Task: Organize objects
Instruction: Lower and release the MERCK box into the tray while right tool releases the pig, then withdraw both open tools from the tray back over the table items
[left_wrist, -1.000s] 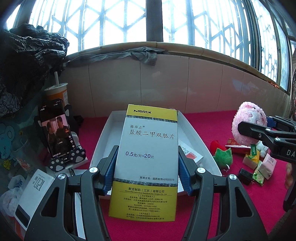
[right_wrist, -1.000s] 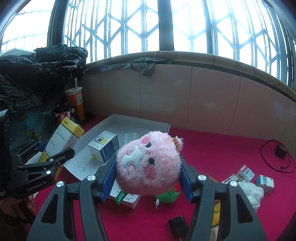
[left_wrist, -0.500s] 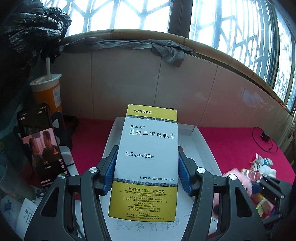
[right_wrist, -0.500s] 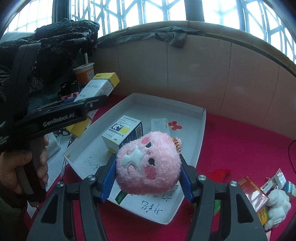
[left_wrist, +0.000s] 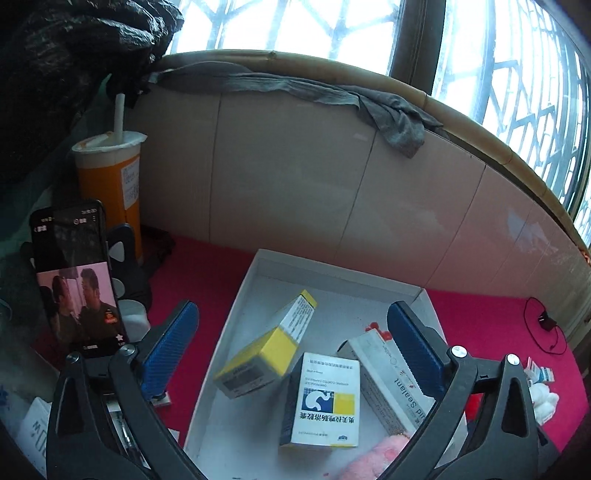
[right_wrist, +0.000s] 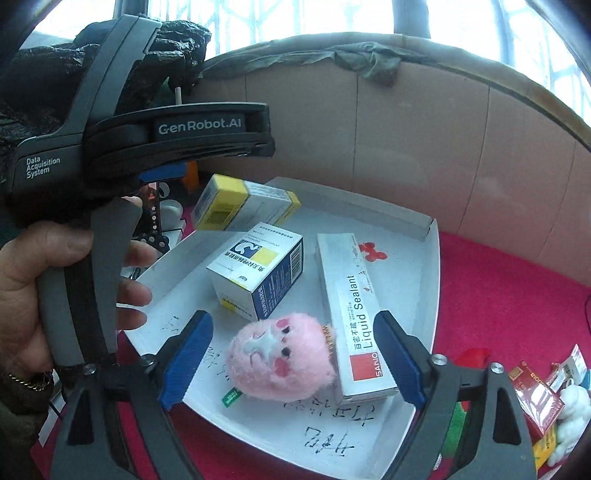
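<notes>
White tray (right_wrist: 424, 258) holds the pink plush (right_wrist: 282, 356) and yellow box (left_wrist: 266, 347). Both jaws have just been opening wide, gripping nothing. Right gripper (right_wrist: 291, 363) and left gripper (left_wrist: 291, 347) should back straight out, no nudging.

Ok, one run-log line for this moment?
left tongs: just opened, yellow box in tray | right tongs: just opened, plush in tray | pads clear of both
</notes>
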